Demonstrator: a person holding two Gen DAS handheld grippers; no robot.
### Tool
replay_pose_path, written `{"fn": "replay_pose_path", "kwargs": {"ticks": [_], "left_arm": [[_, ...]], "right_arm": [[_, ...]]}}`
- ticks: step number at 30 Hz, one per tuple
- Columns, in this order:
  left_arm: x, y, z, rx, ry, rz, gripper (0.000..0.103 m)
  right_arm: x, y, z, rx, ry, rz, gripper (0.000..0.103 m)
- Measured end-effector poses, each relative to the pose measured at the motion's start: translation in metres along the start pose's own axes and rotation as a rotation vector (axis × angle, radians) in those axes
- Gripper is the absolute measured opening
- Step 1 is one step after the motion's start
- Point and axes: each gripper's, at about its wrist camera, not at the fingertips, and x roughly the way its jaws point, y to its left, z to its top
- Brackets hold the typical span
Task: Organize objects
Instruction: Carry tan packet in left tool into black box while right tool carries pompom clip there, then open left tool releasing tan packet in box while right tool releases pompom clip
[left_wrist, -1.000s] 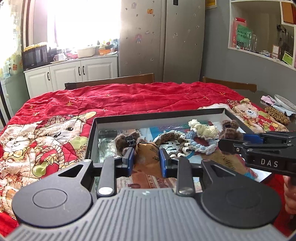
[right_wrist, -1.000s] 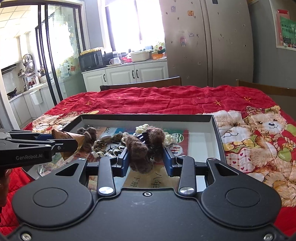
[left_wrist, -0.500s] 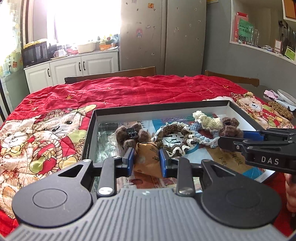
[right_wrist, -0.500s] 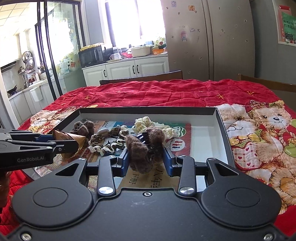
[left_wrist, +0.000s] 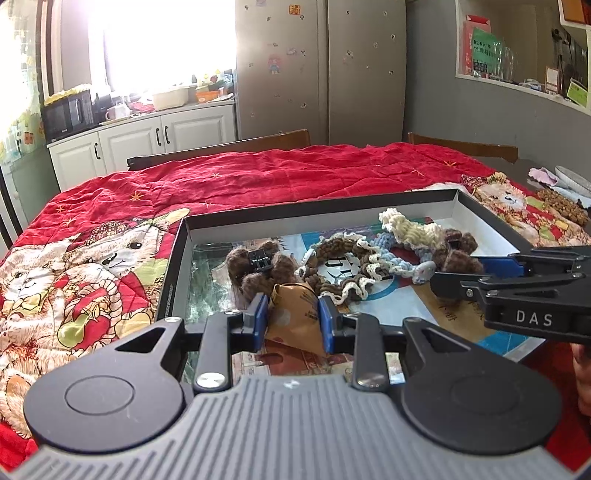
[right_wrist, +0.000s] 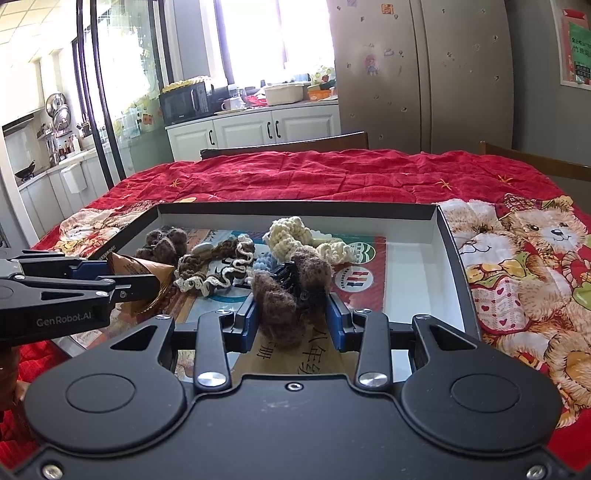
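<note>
Red quilt (left_wrist: 258, 177) covers my tabletop, with the black tray (left_wrist: 173, 266) on it. My left gripper (left_wrist: 293, 319) clamps a brown packet (left_wrist: 295, 314); my right gripper (right_wrist: 291, 314) clamps a fuzzy brown clip (right_wrist: 288, 291), both over the tray's near side.

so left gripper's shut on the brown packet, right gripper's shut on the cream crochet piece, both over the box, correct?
Not quite. The right gripper is shut on the fuzzy brown hair clip, as the right wrist view shows; the cream crochet piece lies in the box. The left gripper is shut on the brown packet, and both are over the box.
</note>
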Motion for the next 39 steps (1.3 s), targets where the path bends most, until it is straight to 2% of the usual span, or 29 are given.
{"fn": "replay_pose_path", "kwargs": {"ticks": [17,26,31,39], "left_arm": [[-0.0001,-0.0044,-0.0017,0.03,0.007,0.012,0.038],[-0.001,-0.006,-0.002,0.041,0.003,0.021,0.051],[-0.0019,-0.0068,-0.0021,0.044,0.003,0.018,0.051],[-0.0025,-0.0069,-0.0024,0.041,0.004,0.016,0.059]], "right_arm": [[0.0022,0.0007,-0.0026,-0.009,0.013,0.0,0.037],[0.002,0.0001,-0.0019,-0.009,0.013,0.001,0.037],[0.0022,0.0002,-0.0022,-0.007,0.014,0.001,0.038],[0.0023,0.0014,-0.0031,-0.009,0.017,0.002,0.041]]}}
